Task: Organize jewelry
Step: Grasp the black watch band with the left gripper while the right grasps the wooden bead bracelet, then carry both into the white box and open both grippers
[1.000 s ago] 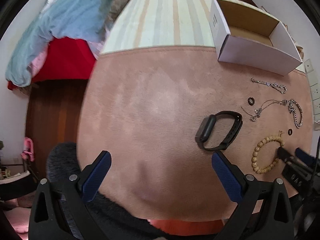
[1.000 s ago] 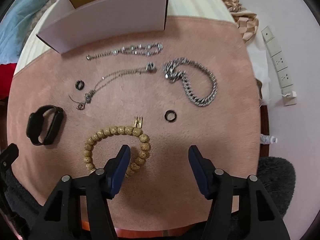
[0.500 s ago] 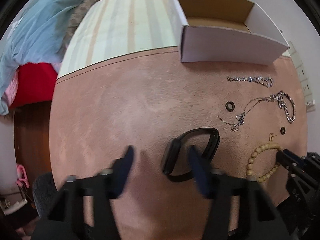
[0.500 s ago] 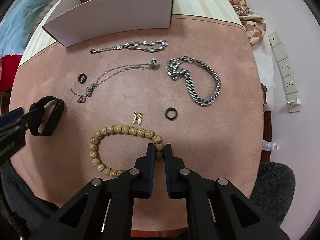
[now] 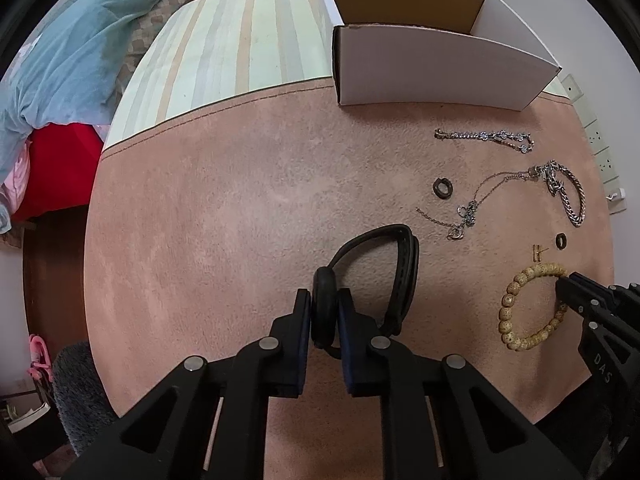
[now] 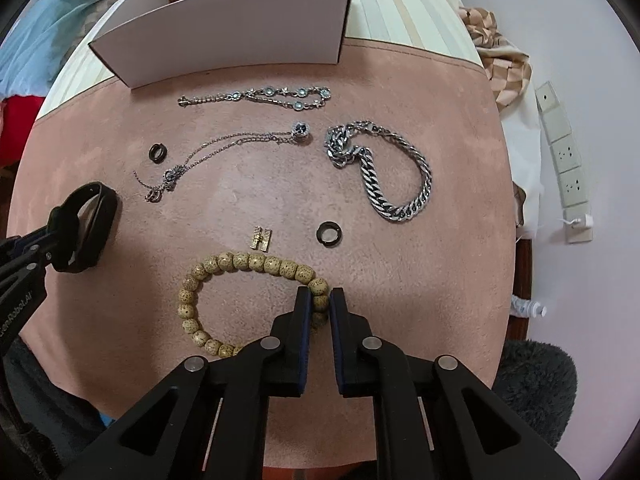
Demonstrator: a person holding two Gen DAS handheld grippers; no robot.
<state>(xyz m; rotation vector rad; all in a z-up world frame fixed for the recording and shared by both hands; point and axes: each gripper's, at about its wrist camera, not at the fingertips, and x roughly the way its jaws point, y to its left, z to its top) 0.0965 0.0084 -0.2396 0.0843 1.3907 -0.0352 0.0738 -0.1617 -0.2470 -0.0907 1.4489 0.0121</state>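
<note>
The left gripper is closing its jaws on the body of the black wristband, which sits between the blue pads on the pink suede mat; the strap loops away ahead and to its right. The right gripper is clamped on a bead of the wooden bead bracelet, the rest of the ring lying to its left. Just ahead of it lie a small gold clasp and a black ring; further ahead are a heavy steel chain, a thin necklace, another dark ring and a jewelled bracelet. Beyond those stands the open white box, with nothing between it and either gripper but the loose jewelry.
</note>
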